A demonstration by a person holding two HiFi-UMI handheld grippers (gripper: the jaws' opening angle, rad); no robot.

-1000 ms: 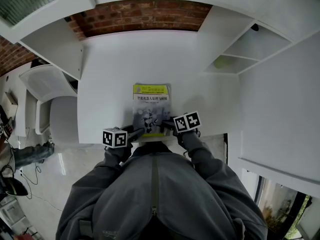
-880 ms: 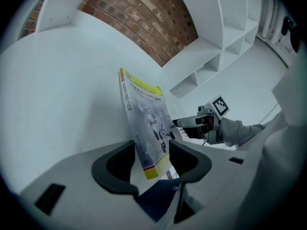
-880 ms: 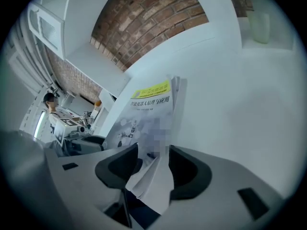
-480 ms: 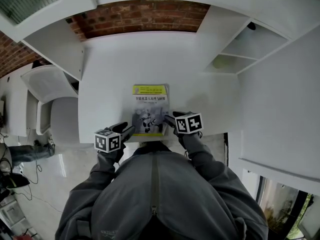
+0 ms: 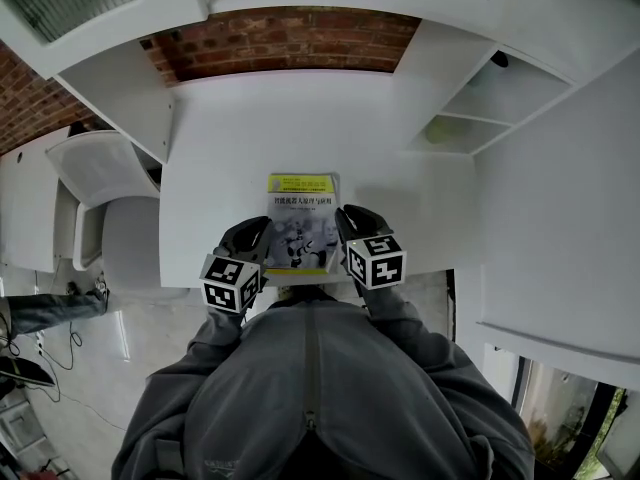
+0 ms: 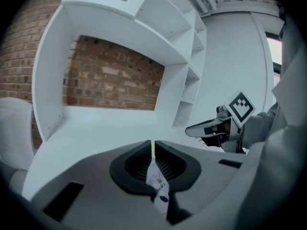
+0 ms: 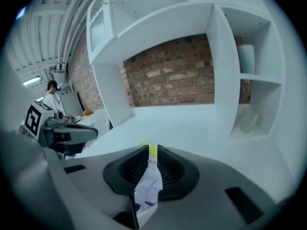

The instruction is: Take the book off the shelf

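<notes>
The book (image 5: pixel 300 223), with a yellow-green band over a grey cover, is at the near edge of the white desk (image 5: pixel 250 138). My left gripper (image 5: pixel 258 236) is shut on its left edge and my right gripper (image 5: pixel 345 223) on its right edge; both pairs of jaws have just been closing onto it. In the left gripper view the thin book edge (image 6: pixel 156 176) is pinched between the dark pads (image 6: pixel 132 164), with the other gripper (image 6: pixel 206 128) at the right. In the right gripper view the cover (image 7: pixel 148 183) stands between the pads (image 7: pixel 170 169).
A red brick wall (image 5: pixel 280 33) backs the desk under white cabinets. White shelves at the right hold a pale green object (image 5: pixel 437 128). A white chair (image 5: pixel 100 198) stands left of the desk. Another person (image 7: pixel 50 97) stands far off at the left.
Both grippers have come up from beside the book's near corners, rolled upright and closed on its left and right edges. The book's near end has shifted slightly towards me.
</notes>
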